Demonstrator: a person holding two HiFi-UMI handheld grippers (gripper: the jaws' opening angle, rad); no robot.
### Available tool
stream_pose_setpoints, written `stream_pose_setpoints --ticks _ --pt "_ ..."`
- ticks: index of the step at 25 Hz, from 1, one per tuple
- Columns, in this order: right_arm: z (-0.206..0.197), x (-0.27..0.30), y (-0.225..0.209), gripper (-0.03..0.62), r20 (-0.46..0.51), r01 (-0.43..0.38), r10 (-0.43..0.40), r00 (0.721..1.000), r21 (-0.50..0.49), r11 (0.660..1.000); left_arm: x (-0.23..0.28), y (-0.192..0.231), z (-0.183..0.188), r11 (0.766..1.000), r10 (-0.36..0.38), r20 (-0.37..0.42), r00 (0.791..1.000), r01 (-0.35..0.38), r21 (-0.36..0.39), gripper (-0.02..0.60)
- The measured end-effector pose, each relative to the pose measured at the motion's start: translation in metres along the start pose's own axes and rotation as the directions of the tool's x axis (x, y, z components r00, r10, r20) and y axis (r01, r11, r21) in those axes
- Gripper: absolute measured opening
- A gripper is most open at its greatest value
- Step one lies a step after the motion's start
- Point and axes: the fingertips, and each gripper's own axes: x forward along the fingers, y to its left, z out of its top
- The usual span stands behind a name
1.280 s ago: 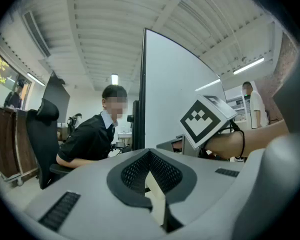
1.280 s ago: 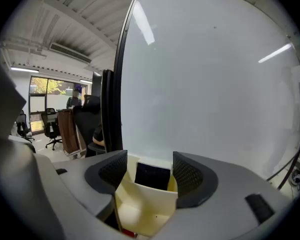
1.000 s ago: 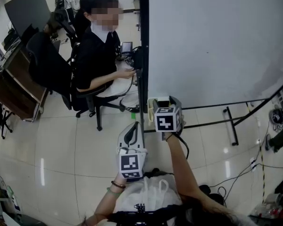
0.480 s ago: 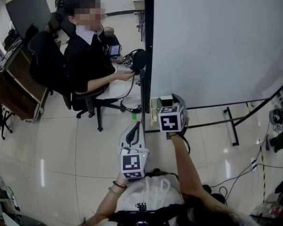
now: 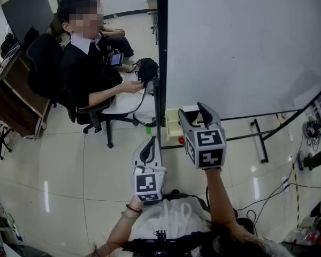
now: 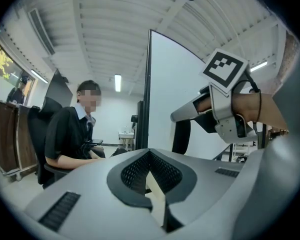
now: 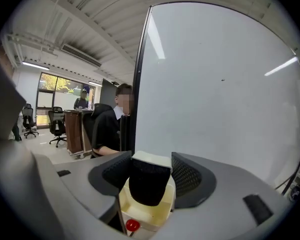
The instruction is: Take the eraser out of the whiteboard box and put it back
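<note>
The eraser [image 7: 149,181], white-backed with black felt, is pinched between my right gripper's [image 7: 150,176] pads and hangs just above the cream whiteboard box [image 7: 141,213]. In the head view the right gripper [image 5: 194,114] is raised in front of the whiteboard's lower left corner, over the box [image 5: 173,126] fixed to the board's frame; the eraser [image 5: 191,109] shows only as a pale sliver between the jaws. My left gripper [image 5: 148,153] is held level, lower and to the left, its jaws together on nothing. From the left gripper view [image 6: 151,184] the right gripper [image 6: 190,115] shows ahead and above.
The big whiteboard [image 5: 246,47] on a black stand fills the right side. A red round cap [image 7: 132,225] sits at the box's lower edge. A seated person [image 5: 85,68] in black works just left of the board's edge. A wooden cabinet [image 5: 13,106] stands far left.
My right gripper has risen out of the box toward the camera with the eraser between its jaws. The left gripper stayed put. The seated person shifted a little.
</note>
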Motion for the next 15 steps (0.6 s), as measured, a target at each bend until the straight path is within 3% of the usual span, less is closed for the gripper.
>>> stream_pose_setpoints --ticks 9,15 --pt "-0.029 -0.015 0.003 0.258 -0.025 -0.014 0.015 1.0 0.021 1.0 -0.002 -0.012 0.0 0.998 -0.05 -0.029 0.998 0.05 0.025 0.002" --pt "-0.035 -0.019 0.006 0.258 -0.029 -0.02 0.021 0.999 0.032 0.999 -0.006 -0.014 0.005 0.999 -0.036 0.015 0.999 0.035 0.036 0.002"
